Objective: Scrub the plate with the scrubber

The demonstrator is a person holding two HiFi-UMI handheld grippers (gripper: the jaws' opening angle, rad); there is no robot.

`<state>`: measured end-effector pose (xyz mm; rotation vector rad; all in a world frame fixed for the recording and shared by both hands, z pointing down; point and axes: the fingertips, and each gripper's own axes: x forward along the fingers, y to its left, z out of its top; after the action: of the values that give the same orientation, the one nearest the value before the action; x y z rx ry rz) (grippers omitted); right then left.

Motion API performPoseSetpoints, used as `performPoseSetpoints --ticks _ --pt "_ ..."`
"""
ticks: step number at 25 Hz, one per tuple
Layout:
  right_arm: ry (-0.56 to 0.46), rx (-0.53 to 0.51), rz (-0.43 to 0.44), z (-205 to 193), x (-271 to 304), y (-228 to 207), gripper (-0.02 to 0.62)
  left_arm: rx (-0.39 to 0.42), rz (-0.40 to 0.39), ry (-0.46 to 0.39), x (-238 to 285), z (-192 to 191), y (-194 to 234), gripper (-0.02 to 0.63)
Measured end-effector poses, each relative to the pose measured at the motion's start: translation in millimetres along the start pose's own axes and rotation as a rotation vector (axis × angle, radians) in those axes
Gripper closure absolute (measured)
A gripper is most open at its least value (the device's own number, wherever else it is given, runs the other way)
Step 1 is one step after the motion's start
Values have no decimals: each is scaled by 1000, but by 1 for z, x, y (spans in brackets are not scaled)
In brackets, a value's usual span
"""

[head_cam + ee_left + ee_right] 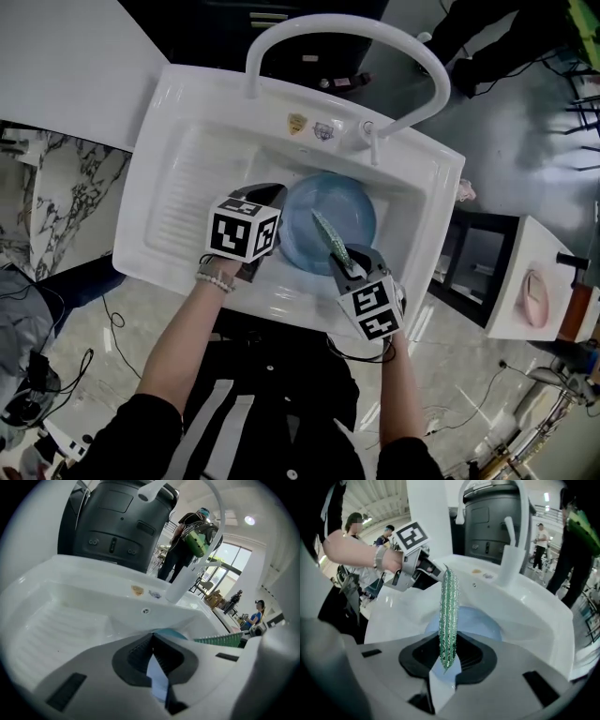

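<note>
A round blue plate (354, 208) lies flat in the basin of the white sink (183, 211). My right gripper (350, 264) is shut on the lower end of a flat green scrubber (329, 238), which sticks out over the plate's middle. In the right gripper view the scrubber (449, 606) stands up from the jaws (448, 645) above the plate (480, 620). My left gripper (275, 198) hovers at the plate's left rim, shut with nothing between its jaws. In the left gripper view the plate's edge (171, 633) shows just past its closed tips (151, 637), with the scrubber (226, 640) to the right.
A tall white arched faucet (328, 26) spans the back of the sink. A ribbed draining surface (178, 220) fills the sink's left side. A marble counter (56, 187) is at the left, a small white stand (539, 281) at the right. People stand beyond the sink.
</note>
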<state>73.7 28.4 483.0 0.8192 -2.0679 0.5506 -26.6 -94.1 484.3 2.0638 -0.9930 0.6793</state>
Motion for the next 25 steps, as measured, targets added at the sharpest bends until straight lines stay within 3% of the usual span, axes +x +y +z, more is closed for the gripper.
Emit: performPoseSetpoints --ticks 5,10,16,25 --pt "-204 144 -126 37 -36 -10 503 53 -37 -100 -39 31 -24 606" --pt "-337 202 -192 70 -67 -8 503 116 -56 -191 -77 58 -42 606" --pt "-457 167 -287 100 -107 -8 503 187 -48 -303 -115 81 -65 606" --pt "-530 164 -342 125 -135 -9 503 256 -23 -427 -161 105 -78 606"
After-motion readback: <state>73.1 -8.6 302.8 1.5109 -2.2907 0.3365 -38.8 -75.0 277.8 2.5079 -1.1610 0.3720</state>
